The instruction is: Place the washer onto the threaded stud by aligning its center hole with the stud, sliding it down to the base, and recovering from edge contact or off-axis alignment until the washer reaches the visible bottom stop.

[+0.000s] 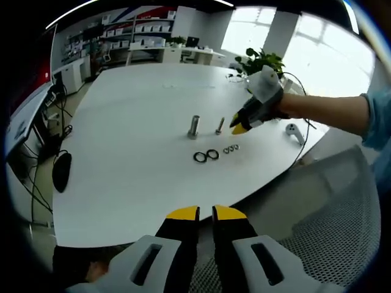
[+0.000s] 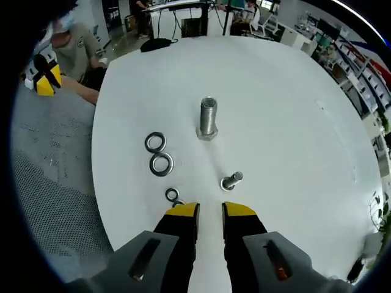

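In the left gripper view my left gripper (image 1: 206, 213) rises at 6 o'clock, its yellow-tipped black jaws nearly together with only a thin slit between them and nothing held; it sits off the near edge of the white oval table (image 1: 140, 116), over a grey mesh chair seat (image 1: 333, 213). The hardware is small and hard to read from here. I make out a large threaded steel stud (image 1: 194, 127) standing upright near the middle, a smaller steel bolt (image 1: 219, 126) just at its 3 o'clock, two dark large washers (image 1: 206, 156) touching side by side at 6 o'clock of the stud, and a few small washers (image 1: 231, 148) in a tight cluster beside them; how many I cannot tell. My right gripper (image 1: 239, 127) comes in from 3 o'clock, held by a hand whose blue sleeve is cut off at the edge; its yellow tips hang just beside the bolt, but I cannot tell their spacing from this angle. A white controller (image 1: 294, 130) lies near the table's far right edge.

In the right gripper view the right gripper (image 2: 209, 210) shows plainly released, a clear gap between empty jaws. The stud (image 2: 208, 118) stands at 12 o'clock and the bolt (image 2: 232, 180) leans at 1 o'clock. The large washers (image 2: 159, 153) lie flat at 10 o'clock, and the small washers (image 2: 173, 195) are partly hidden by the left jaw. None is on the stud. The left gripper (image 2: 45, 78) shows far at 10 o'clock.
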Demonstrator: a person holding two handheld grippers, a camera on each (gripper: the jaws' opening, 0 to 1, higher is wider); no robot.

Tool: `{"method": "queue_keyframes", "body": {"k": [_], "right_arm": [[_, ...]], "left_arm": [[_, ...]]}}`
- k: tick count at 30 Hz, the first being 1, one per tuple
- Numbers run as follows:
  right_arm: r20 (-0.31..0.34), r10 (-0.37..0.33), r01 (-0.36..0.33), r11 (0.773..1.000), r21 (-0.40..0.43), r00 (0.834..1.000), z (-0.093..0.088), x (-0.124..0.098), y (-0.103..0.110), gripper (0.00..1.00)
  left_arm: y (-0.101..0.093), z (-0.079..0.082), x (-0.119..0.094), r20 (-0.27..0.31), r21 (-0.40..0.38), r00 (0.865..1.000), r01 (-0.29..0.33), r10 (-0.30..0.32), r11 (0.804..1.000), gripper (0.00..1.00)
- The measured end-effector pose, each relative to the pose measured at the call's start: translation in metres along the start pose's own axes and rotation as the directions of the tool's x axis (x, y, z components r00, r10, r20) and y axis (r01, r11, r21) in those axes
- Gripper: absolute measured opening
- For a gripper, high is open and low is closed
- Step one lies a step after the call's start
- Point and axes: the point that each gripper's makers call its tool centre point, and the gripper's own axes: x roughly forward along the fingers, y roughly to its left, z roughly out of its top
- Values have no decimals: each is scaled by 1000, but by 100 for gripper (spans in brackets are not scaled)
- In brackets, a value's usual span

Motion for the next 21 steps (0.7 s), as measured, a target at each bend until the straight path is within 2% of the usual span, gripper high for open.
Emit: {"method": "queue_keyframes", "body": {"k": [5,9,11,14,15,17,19,20,21], "right_arm": [[135,110,-116,993,38,985,6,-37,38,15],[208,136,-154,986,71,969,2,-66,64,15],[260,161,-191,977,92,952,2,-80,78,13],[313,181,-232,964,133,932,-3,-97,96,4],[343,176,-238,960,150,923,-4,-103,101,4],[362,165,-239,956,170,918,-6,-110,103,5],[411,148,-252,944,212,900,-8,-124,109,6],[425,148,-260,941,217,893,-9,-129,112,7],[449,184,-275,950,146,874,-9,-138,124,6]], "left_arm": [[-1,2,-1,15,2,1000,9,-9,1000,6],[0,5,-2,34,-5,999,3,-2,1000,6],[-1,3,-1,21,4,1000,-2,2,1000,6],[-3,-1,-1,2,27,1000,1,-1,1000,6],[-3,-2,-1,-3,28,1000,-1,1,1000,6],[-3,-3,-1,-8,33,1000,-5,5,999,6],[-2,-4,-2,-15,54,1000,-20,21,998,6],[-2,-3,-2,-14,63,1000,-21,22,998,6],[-1,-3,-2,-13,59,1000,-24,24,998,6]]}}
